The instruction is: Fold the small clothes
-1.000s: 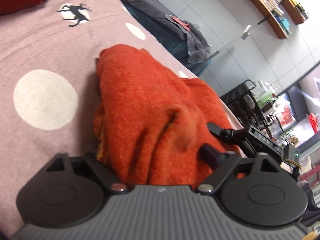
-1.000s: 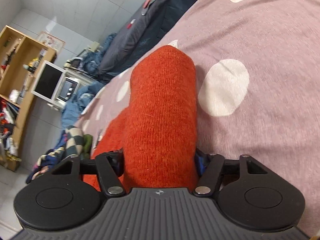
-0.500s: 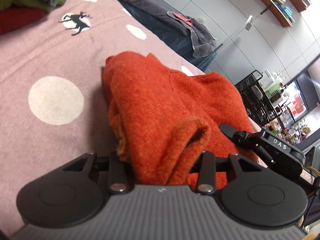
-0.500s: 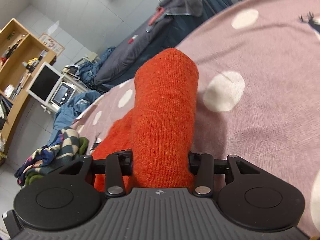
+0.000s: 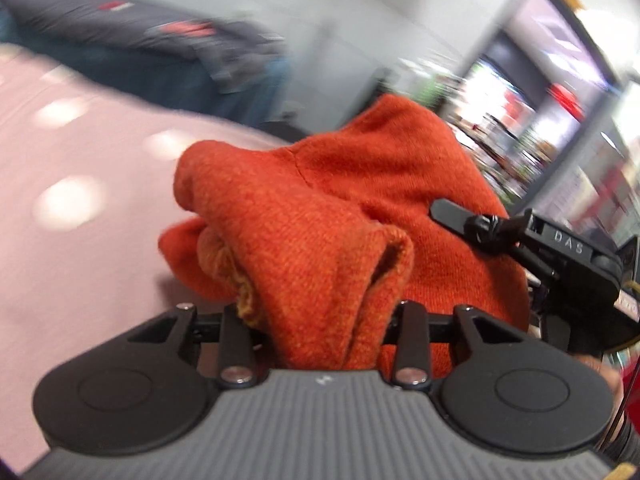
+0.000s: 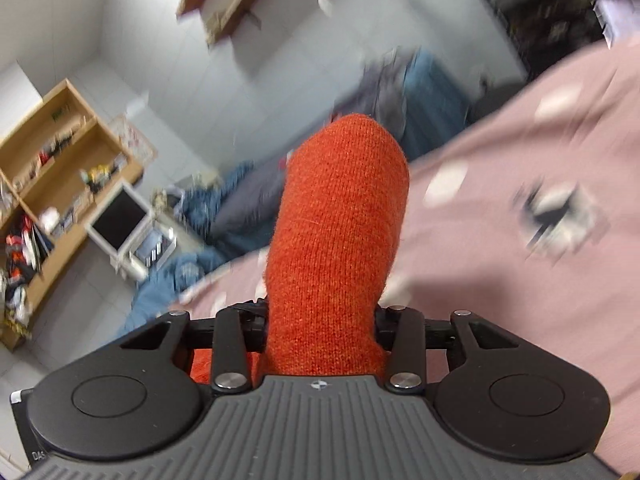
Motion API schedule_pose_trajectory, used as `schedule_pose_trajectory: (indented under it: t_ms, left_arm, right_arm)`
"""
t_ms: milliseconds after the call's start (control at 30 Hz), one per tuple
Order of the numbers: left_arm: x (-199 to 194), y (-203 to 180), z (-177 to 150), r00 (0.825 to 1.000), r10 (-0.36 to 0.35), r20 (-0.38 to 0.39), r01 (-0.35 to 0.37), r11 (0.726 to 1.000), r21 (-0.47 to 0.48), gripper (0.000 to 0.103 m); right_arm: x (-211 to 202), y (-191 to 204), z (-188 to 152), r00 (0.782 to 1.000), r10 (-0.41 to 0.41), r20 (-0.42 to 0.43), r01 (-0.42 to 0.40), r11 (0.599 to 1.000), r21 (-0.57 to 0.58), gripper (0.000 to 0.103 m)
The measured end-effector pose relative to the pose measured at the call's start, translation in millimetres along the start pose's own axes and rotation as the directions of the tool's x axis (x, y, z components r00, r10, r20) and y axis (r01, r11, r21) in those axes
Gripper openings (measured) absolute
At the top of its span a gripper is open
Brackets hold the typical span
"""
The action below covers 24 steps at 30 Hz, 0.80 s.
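An orange knitted garment (image 5: 360, 184) hangs lifted above the pink dotted bedspread (image 5: 80, 260). In the left wrist view my left gripper (image 5: 320, 316) is shut on a bunched, folded edge of it, and the cloth hides the fingertips. To the right, a black finger (image 5: 452, 212) of the other gripper lies against the same garment. In the right wrist view my right gripper (image 6: 320, 320) has a thick roll of the orange garment (image 6: 344, 208) between its jaws, which are closing and pressing on its sides. The roll sticks out forward over the bedspread (image 6: 520, 280).
A dark grey garment (image 5: 160, 28) lies on a blue piece of furniture beyond the bed. A wooden shelf (image 6: 60, 140), a white monitor (image 6: 116, 220) and blue clothes on the floor (image 6: 180, 276) are to the left. A black deer print (image 6: 556, 216) marks the bedspread.
Both grippers closed on the orange garment and rose with it off the bedspread. Both views swung and blurred, and the left gripper rolled.
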State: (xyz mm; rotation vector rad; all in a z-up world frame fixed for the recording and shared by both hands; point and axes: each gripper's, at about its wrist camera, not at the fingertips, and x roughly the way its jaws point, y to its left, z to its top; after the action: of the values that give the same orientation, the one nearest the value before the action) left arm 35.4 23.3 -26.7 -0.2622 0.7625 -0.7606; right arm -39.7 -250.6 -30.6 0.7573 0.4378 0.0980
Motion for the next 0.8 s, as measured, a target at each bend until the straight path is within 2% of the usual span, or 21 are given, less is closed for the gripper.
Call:
schedule_pose_trajectory:
  t_ms: [100,267,400,467,633,800]
  left_arm:
    - [31.8,-65.3,16.9,0.996,-0.085,-0.038,0.088,0.992,0.092,0.036]
    - [83.5,-176.1,25.0,0.976,-0.187,-0.114,0.207,0.955,0.210,0.037]
    - [117.6,-250.5,16.3,0.959,-0.231,-0.162,0.268,0.925,0.270,0.038]
    - [132.2,-278.0,7.6,0.957,-0.230,-0.178,0.275,0.917,0.290,0.038]
    - [157.9,-312.0,-28.3,0.960,-0.202,-0.195,0.255,0.917,0.307,0.040]
    - [171.1,-296.4,-39.8,0.954,-0.213,-0.211,0.266,0.925,0.270,0.047]
  right_arm:
    - [-48.9,-23.2,37.1,0.995,-0.042,0.096,0.043,0.999,-0.001,0.069]
    - [-131.0,-80.8,90.2,0.969,-0.130,0.210,0.116,0.990,0.078,0.069]
    - [-184.0,-116.8,114.3,0.940,-0.191,0.283,0.163,0.979,0.120,0.069]
    - [-203.0,-135.6,121.9,0.932,-0.203,0.300,0.163,0.975,0.151,0.069]
    - [-219.7,-191.0,126.7,0.935,-0.202,0.292,0.122,0.955,0.271,0.069]
    - [-227.3,-236.7,105.0,0.931,-0.195,0.310,0.067,0.922,0.380,0.069]
